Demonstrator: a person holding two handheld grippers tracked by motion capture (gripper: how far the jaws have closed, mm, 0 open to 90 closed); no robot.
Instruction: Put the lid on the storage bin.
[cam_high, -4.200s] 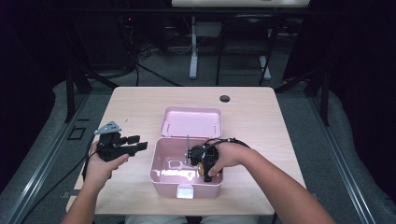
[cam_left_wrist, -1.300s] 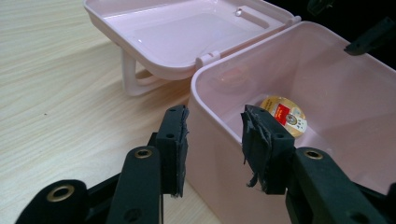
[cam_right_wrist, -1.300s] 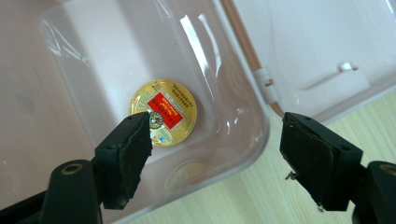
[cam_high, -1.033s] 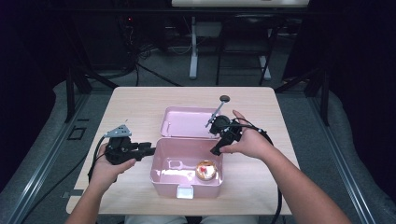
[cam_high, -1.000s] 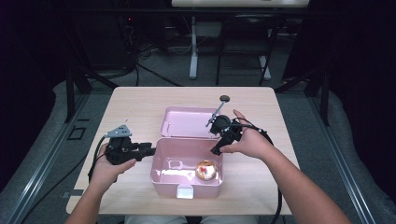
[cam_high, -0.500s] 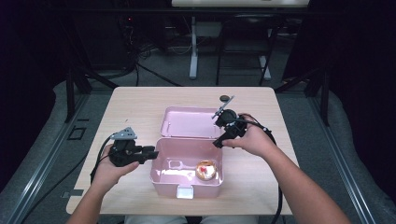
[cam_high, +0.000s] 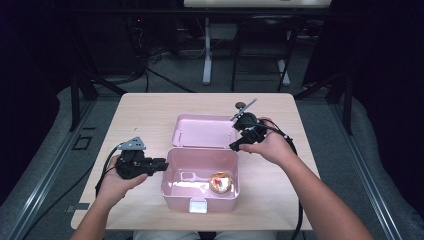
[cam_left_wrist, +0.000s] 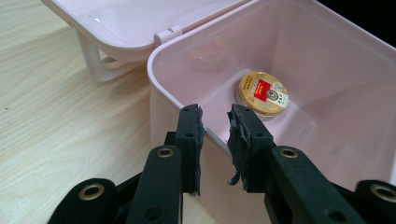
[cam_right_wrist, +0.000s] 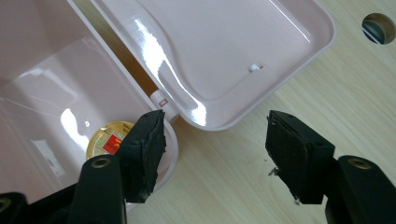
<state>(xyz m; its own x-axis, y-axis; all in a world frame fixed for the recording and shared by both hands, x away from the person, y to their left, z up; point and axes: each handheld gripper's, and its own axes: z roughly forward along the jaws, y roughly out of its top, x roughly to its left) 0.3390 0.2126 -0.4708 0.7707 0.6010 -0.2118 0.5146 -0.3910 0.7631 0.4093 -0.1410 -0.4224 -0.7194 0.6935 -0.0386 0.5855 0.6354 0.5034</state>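
We are closing the left gripper on the pink box wall at lower left, pads not yet pressing, while the right gripper, jaws apart and narrowing, is lining up squarely on the open lid.

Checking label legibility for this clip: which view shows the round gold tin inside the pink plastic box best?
The left gripper view: the round gold tin lies near and unobstructed, its red label visible. In the right gripper view a black jaw partly covers the tin. The high view shows it small, in the pink plastic box.
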